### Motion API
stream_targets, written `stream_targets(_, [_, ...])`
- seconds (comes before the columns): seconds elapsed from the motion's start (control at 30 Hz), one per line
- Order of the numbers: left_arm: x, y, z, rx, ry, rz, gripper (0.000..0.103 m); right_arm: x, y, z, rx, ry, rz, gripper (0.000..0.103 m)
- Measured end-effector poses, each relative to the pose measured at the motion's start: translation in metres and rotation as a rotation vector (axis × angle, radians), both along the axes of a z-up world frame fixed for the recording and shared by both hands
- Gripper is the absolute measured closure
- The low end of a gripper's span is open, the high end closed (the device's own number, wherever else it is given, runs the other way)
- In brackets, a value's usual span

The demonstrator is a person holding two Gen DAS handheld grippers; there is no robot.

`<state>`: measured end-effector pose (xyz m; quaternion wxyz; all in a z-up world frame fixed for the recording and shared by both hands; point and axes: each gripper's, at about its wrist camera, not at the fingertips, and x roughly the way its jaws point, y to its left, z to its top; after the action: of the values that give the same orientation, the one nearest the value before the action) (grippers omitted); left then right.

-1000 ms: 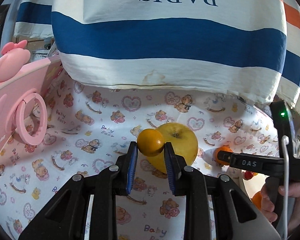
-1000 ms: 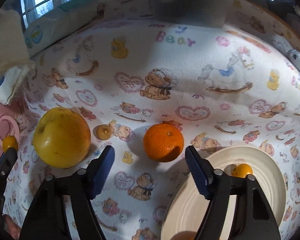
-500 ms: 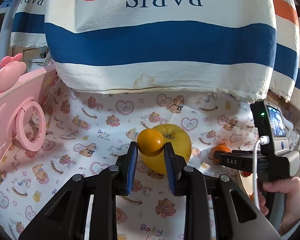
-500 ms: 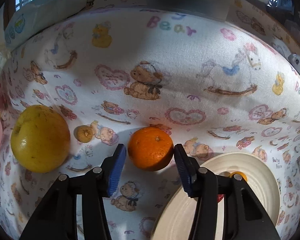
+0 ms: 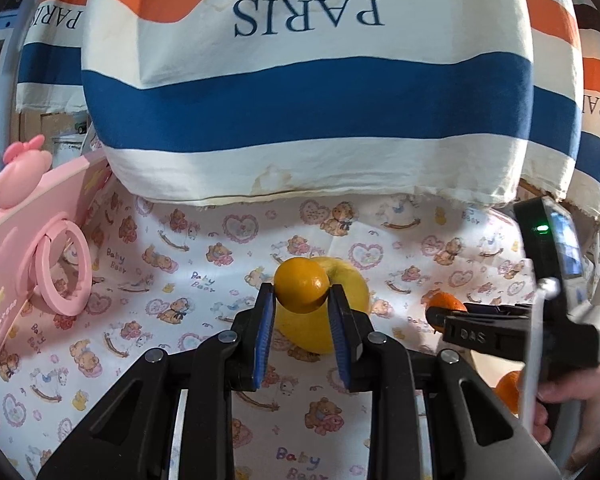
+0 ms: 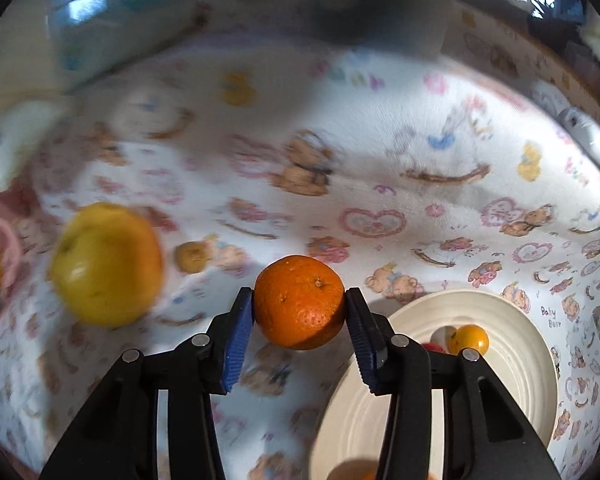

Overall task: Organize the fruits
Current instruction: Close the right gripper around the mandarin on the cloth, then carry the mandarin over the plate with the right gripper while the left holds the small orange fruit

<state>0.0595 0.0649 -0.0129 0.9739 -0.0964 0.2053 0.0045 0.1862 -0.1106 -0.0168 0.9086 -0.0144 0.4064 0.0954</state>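
A white cloth printed with teddy bears, hearts and "Baby Bear" lettering (image 5: 204,280) covers the bench, and a striped orange, cream and blue fabric marked "PARIS" (image 5: 308,92) hangs over its far side in the left wrist view. A pink toy board with a ring (image 5: 40,248) stands at the left of that view.

The left gripper (image 5: 302,306) is clamped on a small yellow-orange citrus (image 5: 302,285), its 2 blue pads pressing the fruit's left and right sides. The fruit is nearly round, so no long axis shows, and I cannot tell where its stem end faces. Directly behind it sits a large yellow apple (image 5: 340,308) on the cloth; in the right wrist view the apple (image 6: 106,264) is blurred and lies well left of the orange.

The right gripper (image 6: 299,312) is closed around an orange (image 6: 299,302), pads touching its left and right flanks. The orange is slightly wider than tall, its broad axis running from pad to pad, and a small dimple faces the camera, up and right of centre. A small brownish fruit (image 6: 192,256) lies on the cloth between the apple and the orange.

Just right of the orange is a cream ribbed plate (image 6: 512,364), holding 1 small yellow-orange fruit (image 6: 468,339) beside something red, mostly hidden by the gripper finger.
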Motion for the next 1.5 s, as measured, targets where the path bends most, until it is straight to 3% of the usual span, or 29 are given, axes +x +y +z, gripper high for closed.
stream_targets(0.27, [-0.008,-0.005,0.008,0.018,-0.014,-0.016,0.077,-0.069,0.022,0.0,-0.015,0.017,0.219,0.055])
stream_targets(0.43, [-0.007,-0.004,0.006,0.017,-0.004,-0.013,0.077,-0.089,0.016,-0.012,-0.043,0.029,0.219,0.055])
stream_targets(0.93, [-0.005,-0.014,0.006,0.057,-0.003,-0.035,0.077,-0.077,0.018,-0.036,-0.007,0.069,0.213,0.05])
stream_targets(1.2, [-0.002,-0.015,0.004,0.059,0.013,-0.044,0.077,-0.091,0.022,-0.03,-0.023,0.013,0.236,0.053])
stream_targets(1.37, [-0.008,-0.023,0.006,0.103,-0.019,-0.058,0.077,-0.102,0.012,-0.019,0.015,-0.032,0.235,0.053])
stream_targets(1.5, [-0.01,-0.038,0.003,0.215,-0.056,-0.051,0.077,-0.111,-0.006,-0.002,0.043,-0.065,0.22,0.053])
